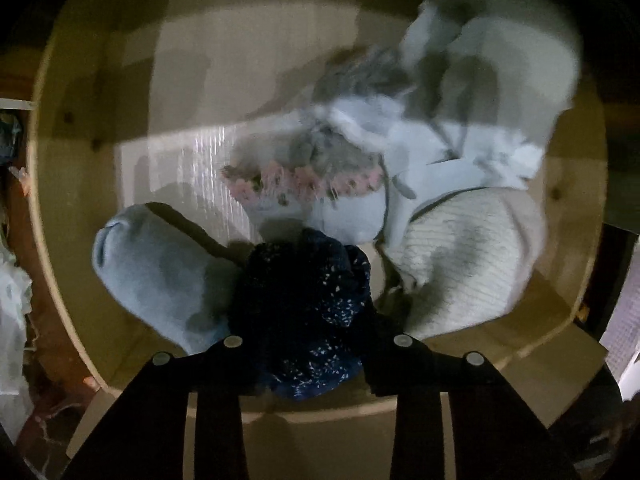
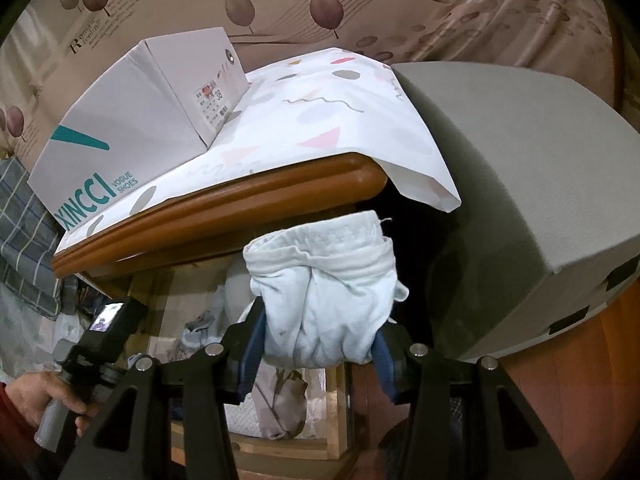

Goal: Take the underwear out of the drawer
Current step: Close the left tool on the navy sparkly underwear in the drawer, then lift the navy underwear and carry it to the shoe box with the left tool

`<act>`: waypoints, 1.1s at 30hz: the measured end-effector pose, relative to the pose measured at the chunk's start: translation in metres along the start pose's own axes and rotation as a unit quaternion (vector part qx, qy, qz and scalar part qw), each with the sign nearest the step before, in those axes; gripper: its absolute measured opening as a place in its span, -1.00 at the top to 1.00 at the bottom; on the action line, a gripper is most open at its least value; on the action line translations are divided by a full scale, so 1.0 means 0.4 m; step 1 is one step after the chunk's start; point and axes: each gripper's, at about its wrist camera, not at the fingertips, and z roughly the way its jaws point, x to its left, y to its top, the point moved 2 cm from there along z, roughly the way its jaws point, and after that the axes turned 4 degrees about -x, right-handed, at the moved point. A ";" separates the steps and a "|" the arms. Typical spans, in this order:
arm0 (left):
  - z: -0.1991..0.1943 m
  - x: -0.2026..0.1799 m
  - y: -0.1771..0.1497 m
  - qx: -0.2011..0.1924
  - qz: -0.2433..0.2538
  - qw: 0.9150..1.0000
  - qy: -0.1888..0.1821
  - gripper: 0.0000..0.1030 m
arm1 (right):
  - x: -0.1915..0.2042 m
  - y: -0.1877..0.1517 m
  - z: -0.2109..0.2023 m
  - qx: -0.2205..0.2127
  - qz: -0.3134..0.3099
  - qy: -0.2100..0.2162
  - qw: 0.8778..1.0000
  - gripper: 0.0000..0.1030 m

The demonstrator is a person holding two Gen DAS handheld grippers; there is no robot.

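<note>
I look down into a light wooden drawer (image 1: 60,184) that holds several rolled pieces of underwear. My left gripper (image 1: 306,332) is shut on a dark navy speckled piece (image 1: 308,280), which bulges up between its black fingers and hides the tips. Around it lie a pale blue roll (image 1: 160,276), a white ribbed roll (image 1: 460,260) and a pink lace-trimmed piece (image 1: 304,184). In the right wrist view my right gripper (image 2: 318,344) is shut on a bunched white underwear (image 2: 320,280), held in the air in front of the wooden top's edge (image 2: 240,200).
A shoe box (image 2: 132,120) stands on a patterned cloth (image 2: 320,112) over the wooden top. A big grey block (image 2: 520,180) fills the right. A person's hand (image 2: 40,396) grips a handle at lower left. More pale underwear (image 1: 492,72) lies at the drawer's far right.
</note>
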 end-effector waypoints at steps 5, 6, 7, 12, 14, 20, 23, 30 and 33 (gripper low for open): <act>-0.092 -0.016 -0.047 -0.066 0.024 0.998 -0.003 0.40 | 0.001 -0.002 -0.002 -0.001 0.000 0.001 1.000 0.07; -0.113 -0.019 -0.058 -0.082 0.033 0.996 0.002 0.40 | 0.003 -0.002 -0.003 -0.003 -0.002 0.000 1.000 0.07; -0.128 -0.022 -0.067 -0.094 0.038 0.995 0.006 0.40 | 0.004 -0.002 -0.004 -0.004 -0.004 -0.001 1.000 0.07; -0.231 -0.017 -0.141 -0.175 0.060 0.983 0.000 0.40 | 0.002 -0.004 -0.005 -0.004 0.000 0.000 1.000 0.07; -0.256 -0.019 -0.169 -0.202 0.069 0.977 0.004 0.40 | 0.002 -0.004 -0.005 -0.004 0.000 0.000 1.000 0.07; -0.387 -0.028 -0.215 -0.266 0.092 0.960 0.007 0.40 | 0.004 -0.005 -0.003 -0.003 -0.003 -0.003 1.000 0.07; -0.445 -0.033 -0.238 -0.298 0.110 0.948 0.023 0.40 | 0.005 -0.007 -0.005 -0.005 -0.005 -0.008 1.000 0.07; -0.641 -0.034 -0.290 -0.372 0.126 0.919 0.035 0.40 | 0.008 -0.008 -0.009 -0.012 -0.007 -0.021 1.000 0.07; -0.721 -0.035 -0.297 -0.400 0.128 0.907 0.038 0.40 | 0.007 -0.008 -0.010 -0.013 -0.008 -0.030 0.999 0.07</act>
